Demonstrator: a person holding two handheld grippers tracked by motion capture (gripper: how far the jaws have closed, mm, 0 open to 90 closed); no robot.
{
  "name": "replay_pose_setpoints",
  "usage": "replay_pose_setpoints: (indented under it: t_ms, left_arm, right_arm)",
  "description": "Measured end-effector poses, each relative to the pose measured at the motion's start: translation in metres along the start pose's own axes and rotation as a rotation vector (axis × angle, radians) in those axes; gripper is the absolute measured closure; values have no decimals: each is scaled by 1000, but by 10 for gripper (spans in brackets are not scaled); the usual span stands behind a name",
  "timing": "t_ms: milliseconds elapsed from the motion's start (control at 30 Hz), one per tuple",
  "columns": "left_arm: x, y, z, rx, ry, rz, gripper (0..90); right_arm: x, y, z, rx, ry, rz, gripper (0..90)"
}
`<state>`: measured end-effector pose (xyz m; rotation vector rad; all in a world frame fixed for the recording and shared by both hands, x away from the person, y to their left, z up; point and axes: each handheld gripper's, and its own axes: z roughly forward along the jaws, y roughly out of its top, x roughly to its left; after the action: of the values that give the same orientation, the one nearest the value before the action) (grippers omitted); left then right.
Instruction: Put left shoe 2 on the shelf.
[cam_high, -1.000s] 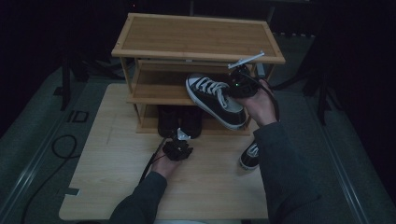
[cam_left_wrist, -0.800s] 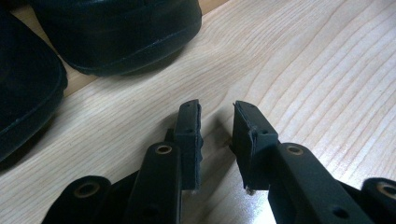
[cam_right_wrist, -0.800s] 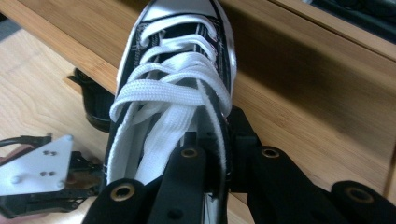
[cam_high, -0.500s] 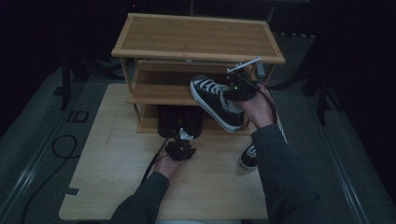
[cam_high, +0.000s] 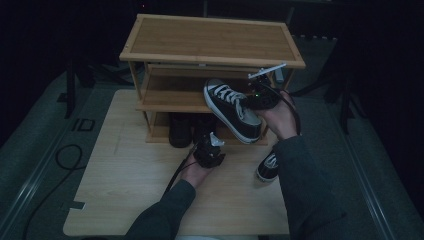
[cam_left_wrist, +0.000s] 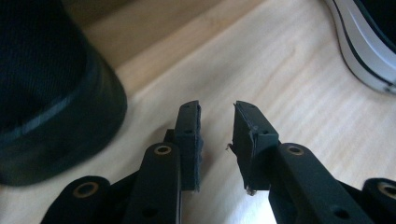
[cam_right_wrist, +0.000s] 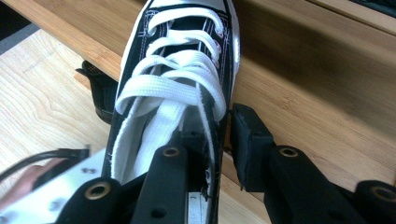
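A black-and-white sneaker lies tilted with its toe on the wooden rack's middle shelf and its heel hanging over the front. My right gripper is at its heel. In the right gripper view one jaw of that gripper is inside the sneaker and the other stands just off its side wall. These jaws have just been opening, with the wall between them. My left gripper hovers low over the table before the bottom shelf, and the left gripper is open on nothing.
A pair of black shoes stands on the bottom shelf, one toe close to my left jaws. A second sneaker lies on the table at the right, under my right forearm. The rack's top is bare.
My left gripper has moved right and a little toward the rack. The right hand and the sneaker have hardly shifted.
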<state>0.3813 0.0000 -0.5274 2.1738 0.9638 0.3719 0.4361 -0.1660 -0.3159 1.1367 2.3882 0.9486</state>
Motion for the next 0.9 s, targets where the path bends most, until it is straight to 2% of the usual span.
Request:
replay_pose_setpoints:
  t_ms: [33, 100, 133, 167, 233, 267, 333, 467, 667, 800, 900]
  left_arm:
    - [0, 0, 0, 0, 0, 0, 725]
    - [-5, 9, 7, -5, 21, 16, 745]
    - [-6, 12, 10, 2, 25, 30, 748]
    - [-8, 18, 14, -3, 29, 29, 752]
    - [-8, 18, 14, -3, 29, 29, 755]
    - [-8, 23, 18, -5, 50, 30, 755]
    - [-7, 28, 22, -10, 73, 31, 764]
    - [-6, 32, 26, -13, 93, 26, 769]
    - [-6, 37, 33, -10, 131, 36, 773]
    - [-5, 39, 38, -13, 153, 30, 774]
    - [-2, 41, 43, -5, 167, 12, 790]
  right_arm:
    - [0, 0, -1, -4, 1, 0, 763]
    - [4, 0, -2, -12, -13, -4, 861]
    - [5, 0, -2, -18, -15, -2, 864]
    - [5, 0, -1, -25, -19, 3, 867]
    - [4, 0, -1, -38, -17, 11, 867]
    - [4, 0, -1, -38, -17, 11, 869]
    - [2, -1, 1, -82, -19, 45, 872]
    - [3, 0, 1, -102, -32, 51, 872]
    - [2, 1, 2, -136, -49, 86, 872]
    - [-3, 0, 6, -132, -52, 112, 871]
    - [-4, -1, 6, -127, -54, 109, 870]
